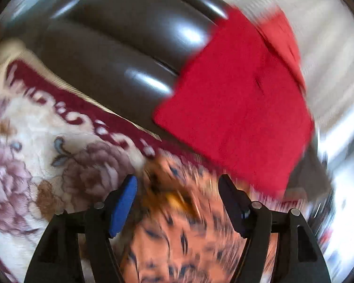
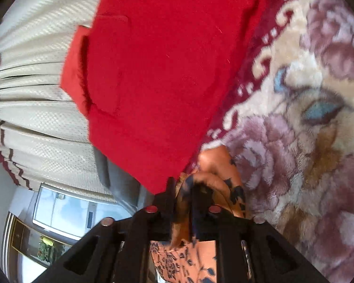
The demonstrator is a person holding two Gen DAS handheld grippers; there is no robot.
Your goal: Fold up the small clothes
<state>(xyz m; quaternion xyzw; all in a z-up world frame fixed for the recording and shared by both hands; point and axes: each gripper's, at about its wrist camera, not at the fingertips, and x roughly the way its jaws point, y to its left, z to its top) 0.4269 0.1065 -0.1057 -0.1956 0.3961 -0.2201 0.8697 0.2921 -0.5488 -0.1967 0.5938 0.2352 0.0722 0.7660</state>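
An orange garment with dark floral print (image 1: 181,231) lies between and below the fingers of my left gripper (image 1: 177,188), which is open; the view is motion-blurred. In the right wrist view the same orange garment (image 2: 214,167) is bunched up and pinched between the fingers of my right gripper (image 2: 181,188), which is shut on it. A folded red cloth (image 1: 238,108) lies just beyond, partly on the blanket and partly against the dark sofa; it also shows in the right wrist view (image 2: 167,66).
A cream blanket with mauve flowers and a dark red border (image 1: 35,136) covers the surface, also in the right wrist view (image 2: 306,129). A dark leather sofa back (image 1: 120,47) rises behind. Cream pleated curtains (image 2: 35,82) and a window (image 2: 66,210) stand beyond.
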